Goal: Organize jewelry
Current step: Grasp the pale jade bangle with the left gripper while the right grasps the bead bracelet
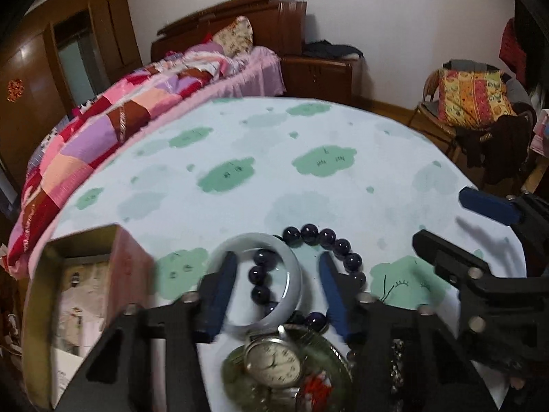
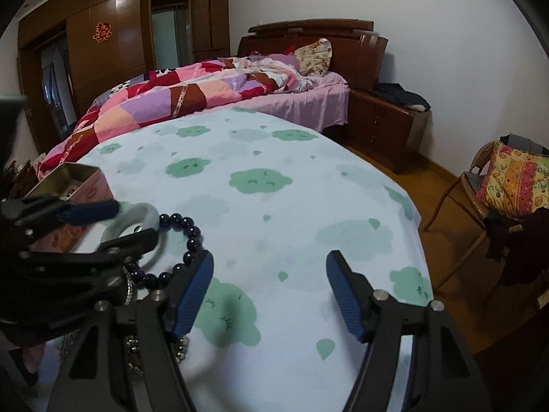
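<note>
A: Left gripper point(image 1: 278, 288) sat over the jewelry pile on the table point(image 1: 308, 130), which wore a pale cloth with green cloud shapes. Its blue fingers point(image 1: 223, 295) stood partly apart. One finger lay inside the pale jade bangle point(image 1: 295, 274), the other outside it, near the dark bead bracelet point(image 1: 339, 243).

B: Gripping the bangle?

A: Couldn't confirm. The bangle's right side ran between the two fingers, but the view was blurred and I saw no pad pressing on it. Recorded as not clamped.

B: Where did the pieces lie?

A: Bangle flat on the cloth, overlapping the bead bracelet; several beads showed through the ring. Nearer the camera a wristwatch point(image 1: 272, 360) lay face up on a green bangle point(image 1: 236, 374), with something small and red point(image 1: 317, 388) beside it. A sparkly strand point(image 1: 398, 367) showed under the gripper's right arm.

B: The box?

A: Open pink tin point(image 1: 113, 274) at the left, just beside the bangle, paper inside.

B: Right gripper?

A: Right gripper point(image 2: 269, 288) was wide open over bare cloth, nothing between its fingers. Its left finger point(image 2: 192, 295) sat just beside the bead bracelet, touching or not I couldn't tell. In the left wrist view it showed at the right edge, clear of the pile.

B: Background?

A: Bed point(image 2: 212, 96) with a patchwork quilt behind the table, wooden wardrobe point(image 2: 120, 34), chair point(image 2: 480, 206) with a bright cushion.
</note>
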{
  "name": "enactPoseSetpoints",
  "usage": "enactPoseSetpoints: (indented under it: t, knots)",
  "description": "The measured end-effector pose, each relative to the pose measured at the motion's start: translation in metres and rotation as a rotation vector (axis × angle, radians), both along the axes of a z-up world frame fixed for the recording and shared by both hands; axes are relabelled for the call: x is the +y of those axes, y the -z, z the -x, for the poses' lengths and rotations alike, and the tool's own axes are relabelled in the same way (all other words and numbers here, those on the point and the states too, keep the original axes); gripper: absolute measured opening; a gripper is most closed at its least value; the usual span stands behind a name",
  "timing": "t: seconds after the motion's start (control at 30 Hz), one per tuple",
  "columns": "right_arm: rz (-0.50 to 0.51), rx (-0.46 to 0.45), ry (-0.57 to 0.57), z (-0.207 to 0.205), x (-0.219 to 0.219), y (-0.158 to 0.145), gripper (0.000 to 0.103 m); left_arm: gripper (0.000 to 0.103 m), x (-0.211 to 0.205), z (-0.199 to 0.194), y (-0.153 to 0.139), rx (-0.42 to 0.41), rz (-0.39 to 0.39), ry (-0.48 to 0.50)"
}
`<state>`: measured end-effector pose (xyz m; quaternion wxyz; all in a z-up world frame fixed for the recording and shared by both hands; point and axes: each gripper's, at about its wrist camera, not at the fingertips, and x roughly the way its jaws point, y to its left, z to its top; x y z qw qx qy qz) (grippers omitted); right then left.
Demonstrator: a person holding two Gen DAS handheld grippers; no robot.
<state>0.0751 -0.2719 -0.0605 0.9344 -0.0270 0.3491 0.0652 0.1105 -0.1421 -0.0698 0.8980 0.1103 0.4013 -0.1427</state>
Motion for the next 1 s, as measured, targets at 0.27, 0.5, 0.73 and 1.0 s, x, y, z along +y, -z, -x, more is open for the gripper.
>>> enactPoseSetpoints:
  t: [0.27, 0.5, 0.73, 1.0]
  knots:
    - [-0.027, -0.004, -0.004, -0.002, -0.003, 0.0, 0.07, 0.012, 0.005, 0.007, -0.003, 0.018, 0.061, 0.022]
    - [-0.011, -0.008, -0.013, -0.001, -0.001, 0.0, 0.07, 0.012, 0.023, 0.024, -0.036, -0.074, 0.103, 0.026]
    - [0.003, 0.058, -0.104, -0.014, 0.017, -0.003, 0.07, 0.012, 0.036, 0.028, -0.051, -0.135, 0.103, 0.01]
    - [0.094, 0.117, -0.203, -0.046, 0.061, 0.0, 0.055, 0.012, 0.043, 0.033, -0.066, -0.192, 0.109, 0.013]
